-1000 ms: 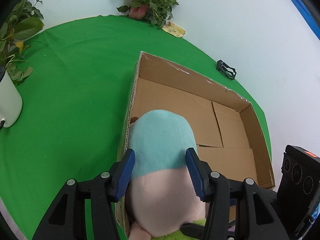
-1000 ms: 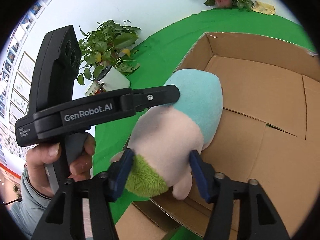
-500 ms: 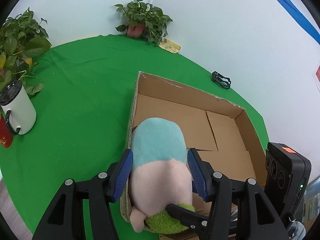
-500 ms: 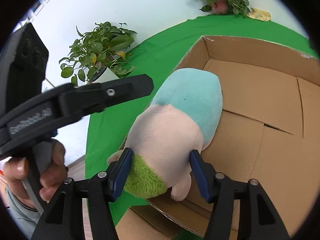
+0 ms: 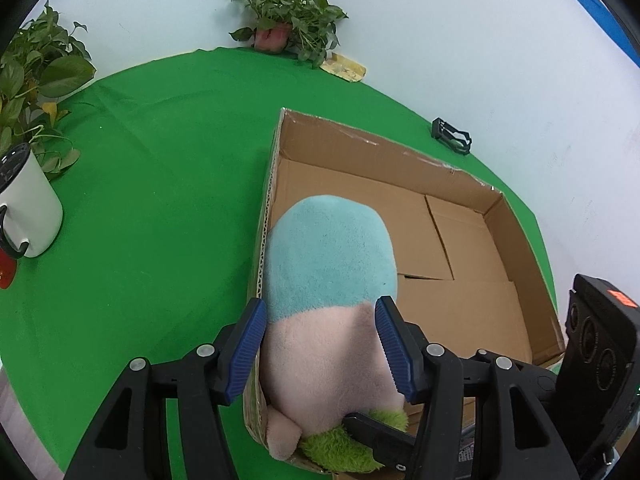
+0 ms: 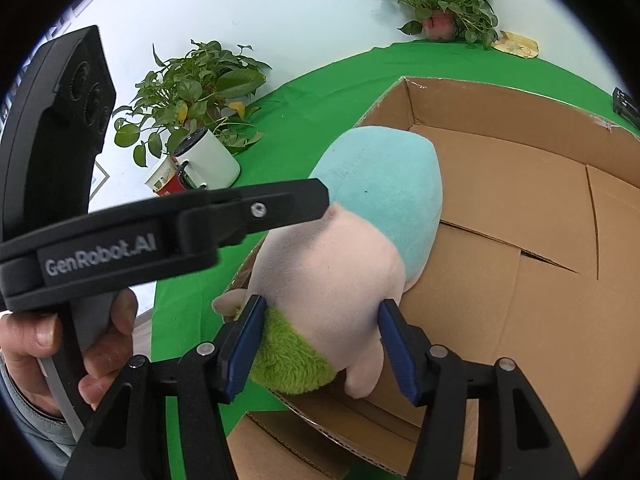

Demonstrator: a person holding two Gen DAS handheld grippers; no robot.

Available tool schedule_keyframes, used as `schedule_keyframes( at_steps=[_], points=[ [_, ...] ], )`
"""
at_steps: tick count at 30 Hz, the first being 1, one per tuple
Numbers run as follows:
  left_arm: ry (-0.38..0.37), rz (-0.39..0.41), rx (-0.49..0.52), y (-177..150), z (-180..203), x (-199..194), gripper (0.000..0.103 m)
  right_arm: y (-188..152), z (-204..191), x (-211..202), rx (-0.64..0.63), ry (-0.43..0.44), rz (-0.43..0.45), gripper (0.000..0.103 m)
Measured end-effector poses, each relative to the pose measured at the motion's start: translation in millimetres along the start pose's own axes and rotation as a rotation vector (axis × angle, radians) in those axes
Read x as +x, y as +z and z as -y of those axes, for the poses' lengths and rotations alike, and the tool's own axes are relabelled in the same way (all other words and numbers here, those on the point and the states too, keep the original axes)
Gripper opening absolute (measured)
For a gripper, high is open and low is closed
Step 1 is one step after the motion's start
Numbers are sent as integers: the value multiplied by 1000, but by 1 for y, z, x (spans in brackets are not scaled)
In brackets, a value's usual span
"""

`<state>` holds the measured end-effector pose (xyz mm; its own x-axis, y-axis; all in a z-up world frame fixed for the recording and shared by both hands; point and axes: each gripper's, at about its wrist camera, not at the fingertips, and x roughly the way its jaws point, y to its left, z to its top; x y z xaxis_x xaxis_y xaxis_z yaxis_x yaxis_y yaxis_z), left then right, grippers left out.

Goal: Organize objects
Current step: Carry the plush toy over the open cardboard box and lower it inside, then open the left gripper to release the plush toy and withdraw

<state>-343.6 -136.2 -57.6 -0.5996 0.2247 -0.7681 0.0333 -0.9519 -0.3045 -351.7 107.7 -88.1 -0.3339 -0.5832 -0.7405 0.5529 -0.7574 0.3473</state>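
Observation:
A plush toy (image 5: 328, 280) with a light blue top, pink middle and green fuzzy end lies over the near left wall of an open cardboard box (image 5: 472, 184). My left gripper (image 5: 320, 344) is shut on the plush's pink middle. My right gripper (image 6: 320, 344) is shut on its pink and green end (image 6: 320, 280). The blue top points into the box (image 6: 540, 200). The left gripper's finger (image 6: 256, 212) crosses the right wrist view, touching the plush.
A white mug (image 5: 28, 216) and a leafy plant (image 5: 36, 76) stand at the left of the green table cloth (image 5: 152, 184). A potted plant (image 5: 284, 20) and a yellow packet (image 5: 346, 68) sit at the far edge. A black clip (image 5: 452, 136) lies beyond the box.
Both grippers keep their hold on the plush. The left view rose and pulled back half a second ago, then came closer again. The plush stays over the box's near left wall.

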Motion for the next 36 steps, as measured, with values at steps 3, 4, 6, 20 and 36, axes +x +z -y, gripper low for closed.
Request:
schedule_keyframes(
  at_steps=[3,4,6,20,36],
  points=[
    [13,2,7,1,0,3,60,-3,-1,0,1,-22,18,64],
    [15,-1,9,1,0,3,60,-4,-2,-2,-4,-34,29,68],
    [14,6,13,0,-1,2,60,-4,-6,-7,-14,-60,36,74],
    [222,433,237,-76,87,-131,103,-62,-12,-142,-12,-405,269,102],
    [224,421,220,-177,151,-194,103,-135,-41,-201,-28,-492,352,102]
  ],
)
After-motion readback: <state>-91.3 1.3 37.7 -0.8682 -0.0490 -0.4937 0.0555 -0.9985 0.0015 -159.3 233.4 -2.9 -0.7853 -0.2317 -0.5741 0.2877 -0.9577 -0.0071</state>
